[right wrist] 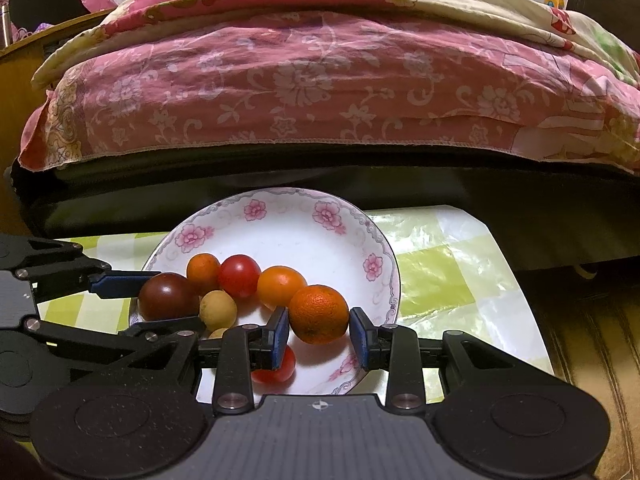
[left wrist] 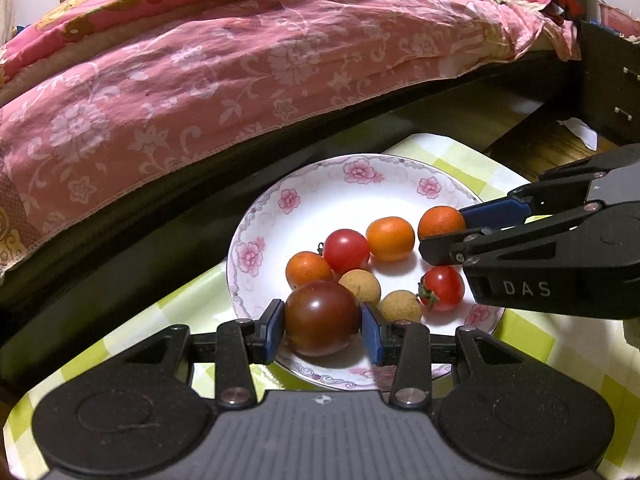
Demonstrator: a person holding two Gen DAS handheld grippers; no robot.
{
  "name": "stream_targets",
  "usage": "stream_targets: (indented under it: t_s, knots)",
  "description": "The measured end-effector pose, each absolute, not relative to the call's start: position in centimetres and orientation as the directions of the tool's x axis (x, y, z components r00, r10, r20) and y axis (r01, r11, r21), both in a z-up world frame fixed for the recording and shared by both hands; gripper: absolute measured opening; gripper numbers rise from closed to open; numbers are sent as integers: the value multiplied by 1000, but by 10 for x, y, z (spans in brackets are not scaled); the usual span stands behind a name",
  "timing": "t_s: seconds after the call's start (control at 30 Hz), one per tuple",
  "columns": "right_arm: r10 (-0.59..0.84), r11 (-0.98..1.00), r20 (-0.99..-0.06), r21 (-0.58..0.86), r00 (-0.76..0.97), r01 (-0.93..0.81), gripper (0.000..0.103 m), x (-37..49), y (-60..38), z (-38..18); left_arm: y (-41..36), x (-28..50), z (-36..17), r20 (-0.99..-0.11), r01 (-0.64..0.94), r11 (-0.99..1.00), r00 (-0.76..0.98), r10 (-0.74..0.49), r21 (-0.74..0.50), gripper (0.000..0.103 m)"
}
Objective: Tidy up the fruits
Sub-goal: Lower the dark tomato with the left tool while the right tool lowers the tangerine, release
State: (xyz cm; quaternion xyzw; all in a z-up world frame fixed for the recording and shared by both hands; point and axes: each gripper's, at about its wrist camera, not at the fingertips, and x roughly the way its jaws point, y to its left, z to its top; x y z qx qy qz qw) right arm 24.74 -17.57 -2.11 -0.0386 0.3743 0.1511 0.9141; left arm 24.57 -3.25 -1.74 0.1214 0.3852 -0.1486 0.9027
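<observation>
A white floral plate [left wrist: 304, 208] [right wrist: 288, 228] holds several small fruits. My left gripper [left wrist: 323, 328] has its blue pads against both sides of a dark brown tomato [left wrist: 322, 318] [right wrist: 168, 297] at the plate's near rim. My right gripper [right wrist: 319, 330] [left wrist: 452, 232] brackets a small orange [right wrist: 319, 314] [left wrist: 441, 222]; its pads stand at the orange's sides with a sliver of gap on the right. Other oranges [left wrist: 390, 239], red cherry tomatoes [left wrist: 346, 251] [left wrist: 442, 288] and yellow-brown round fruits [left wrist: 360, 286] lie between.
The plate sits on a green-and-white checked tablecloth [right wrist: 440, 280]. A bed with a pink floral quilt [left wrist: 200, 80] runs close behind the table. A dark cabinet [left wrist: 608, 92] stands at the right, with wooden floor below.
</observation>
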Motion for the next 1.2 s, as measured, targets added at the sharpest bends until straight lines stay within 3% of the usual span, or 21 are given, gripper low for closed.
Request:
stream_targets:
  t_s: [0.3, 0.37, 1.2]
  knots:
    - [250, 951, -689, 41, 680, -308, 30, 247, -176, -18, -29, 242, -13, -719, 350, 931, 673, -174, 102, 48]
    - [252, 950, -685, 42, 683, -308, 36, 246, -177, -15, -29, 242, -12, -717, 347, 933, 675, -174, 100, 48]
    - [214, 967, -665, 39, 716, -254, 36, 217, -182, 10, -13, 202, 13, -695, 266, 959, 708, -123, 101, 54]
